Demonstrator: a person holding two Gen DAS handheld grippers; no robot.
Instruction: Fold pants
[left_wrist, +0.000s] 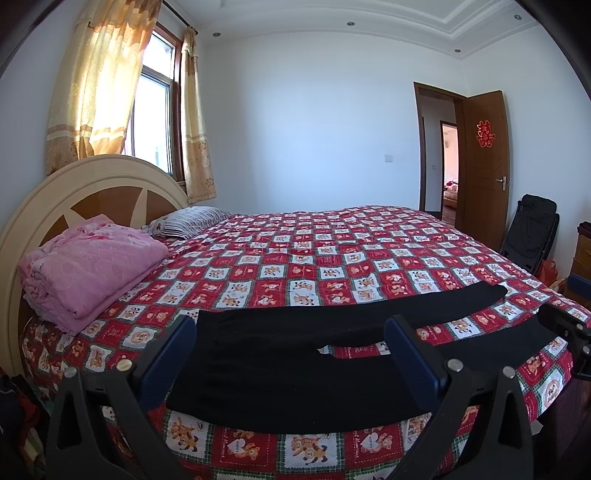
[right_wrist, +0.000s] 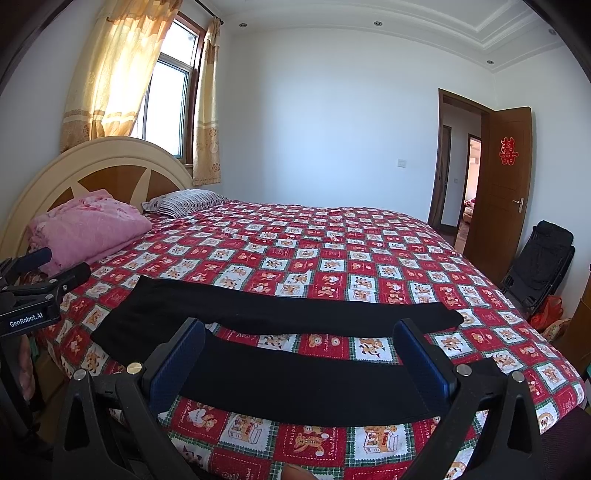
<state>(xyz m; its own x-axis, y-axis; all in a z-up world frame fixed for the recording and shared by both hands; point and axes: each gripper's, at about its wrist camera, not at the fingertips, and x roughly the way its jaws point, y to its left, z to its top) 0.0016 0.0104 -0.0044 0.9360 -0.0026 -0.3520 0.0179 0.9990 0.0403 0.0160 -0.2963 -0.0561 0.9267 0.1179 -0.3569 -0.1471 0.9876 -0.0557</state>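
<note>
Black pants (left_wrist: 280, 373) lie flat along the near edge of the bed, waist to the left, two legs spread apart to the right. They also show in the right wrist view (right_wrist: 295, 384). My left gripper (left_wrist: 291, 354) is open and empty, held above the waist and crotch part. My right gripper (right_wrist: 299, 362) is open and empty, held above the near leg. The left gripper also shows at the left edge of the right wrist view (right_wrist: 48, 273). The right gripper shows at the right edge of the left wrist view (left_wrist: 565, 325).
The bed has a red and white checked bear quilt (left_wrist: 332, 258). A folded pink blanket (left_wrist: 88, 273) and a striped pillow (left_wrist: 188, 221) lie by the headboard (left_wrist: 92, 184). A black folding chair (right_wrist: 539, 258) and an open door (right_wrist: 502, 184) stand at the right.
</note>
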